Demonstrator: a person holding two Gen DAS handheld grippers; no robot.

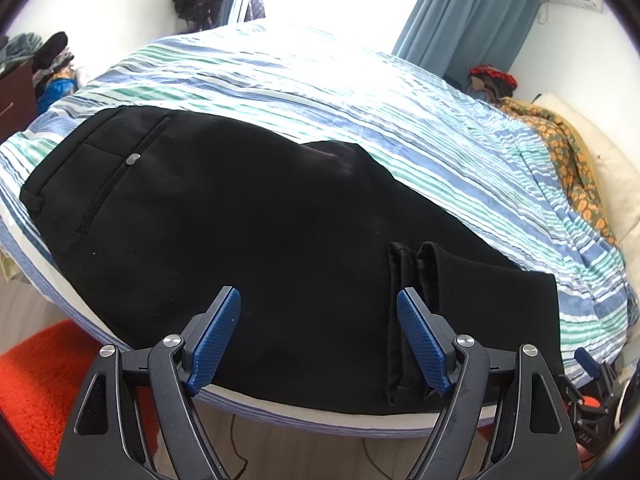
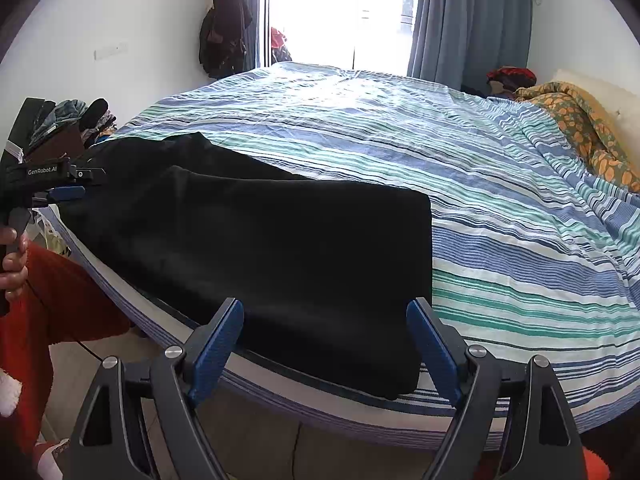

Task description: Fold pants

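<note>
Black pants (image 1: 240,220) lie flat along the near edge of the striped bed (image 1: 320,76), waistband and a buttoned back pocket (image 1: 132,159) at the left, leg hems (image 1: 416,268) folded over at the right. My left gripper (image 1: 319,300) hovers open above the near edge of the pants, nothing between its blue pads. In the right wrist view the same pants (image 2: 280,248) run from far left to a straight folded end near the middle. My right gripper (image 2: 325,312) stands open over that end. The left gripper (image 2: 60,184) shows at the far left, held by a hand.
The striped bedspread (image 2: 500,200) stretches wide beyond the pants. An orange patterned blanket (image 2: 580,132) and a pillow lie at the right. An orange rug (image 1: 36,372) and a cable lie on the floor below the bed edge. Clothes pile on a dresser (image 1: 16,92) at left.
</note>
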